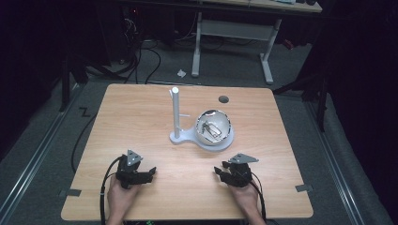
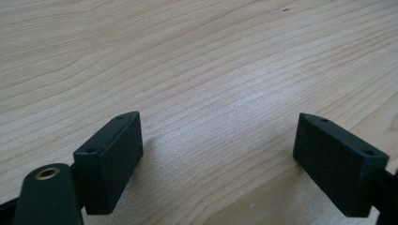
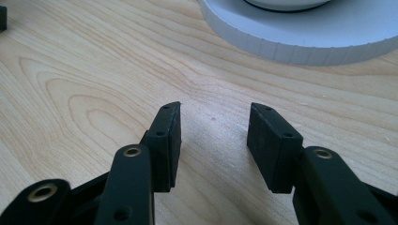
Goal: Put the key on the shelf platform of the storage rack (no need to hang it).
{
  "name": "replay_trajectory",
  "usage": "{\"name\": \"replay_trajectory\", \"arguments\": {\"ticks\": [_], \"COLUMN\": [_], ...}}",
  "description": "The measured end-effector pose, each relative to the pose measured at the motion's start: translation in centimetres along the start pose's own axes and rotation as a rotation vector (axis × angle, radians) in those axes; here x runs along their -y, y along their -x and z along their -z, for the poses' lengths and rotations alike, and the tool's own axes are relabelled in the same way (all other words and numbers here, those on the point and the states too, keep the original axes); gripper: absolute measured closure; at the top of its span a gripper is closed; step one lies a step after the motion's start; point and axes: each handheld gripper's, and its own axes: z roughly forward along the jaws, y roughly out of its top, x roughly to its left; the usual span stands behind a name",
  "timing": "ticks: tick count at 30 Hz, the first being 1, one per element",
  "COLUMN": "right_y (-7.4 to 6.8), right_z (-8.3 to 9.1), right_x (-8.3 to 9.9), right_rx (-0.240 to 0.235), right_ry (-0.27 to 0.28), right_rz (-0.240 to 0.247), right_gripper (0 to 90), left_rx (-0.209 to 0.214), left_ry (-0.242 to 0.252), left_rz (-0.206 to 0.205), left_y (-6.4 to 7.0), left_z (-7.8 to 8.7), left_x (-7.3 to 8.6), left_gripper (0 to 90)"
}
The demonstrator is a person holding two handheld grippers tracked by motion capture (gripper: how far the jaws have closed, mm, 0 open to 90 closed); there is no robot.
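Shiny metal bowl (image 1: 213, 125) upright on white round stand base (image 1: 209, 139), mid-table, small metal pieces inside

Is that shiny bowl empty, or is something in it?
Not empty: the shiny bowl on the white stand holds small metal pieces, too small to identify.

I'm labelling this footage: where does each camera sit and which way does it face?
High view: above the person's side, looking down on the table; both hands and grippers show.
Left gripper view: rides the left gripper, facing bare wood between its open fingers.
Right gripper view: rides the right gripper, facing the white stand base, shared with the high view.
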Motion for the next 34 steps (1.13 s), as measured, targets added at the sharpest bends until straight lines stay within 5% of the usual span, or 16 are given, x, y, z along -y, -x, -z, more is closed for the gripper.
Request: {"name": "replay_trajectory", "arguments": {"ticks": [12, 34], "right_y": [-1.3, -1.2], "right_z": [-0.2, -0.3], "right_x": [0.1, 0.0], "right_rx": [0.067, 0.054], "right_ry": [-0.016, -0.028], "right_rz": [0.118, 0.108], "right_gripper": [45.8, 36.7], "left_rx": [0.0, 0.001], "left_ry": [0.0, 0.0], "left_rz": [0.0, -0.001], "left_y": [0.0, 0.0], "left_z": [0.0, 0.0], "left_x": [0.0, 0.0], "left_gripper": [16.5, 16.5]}}
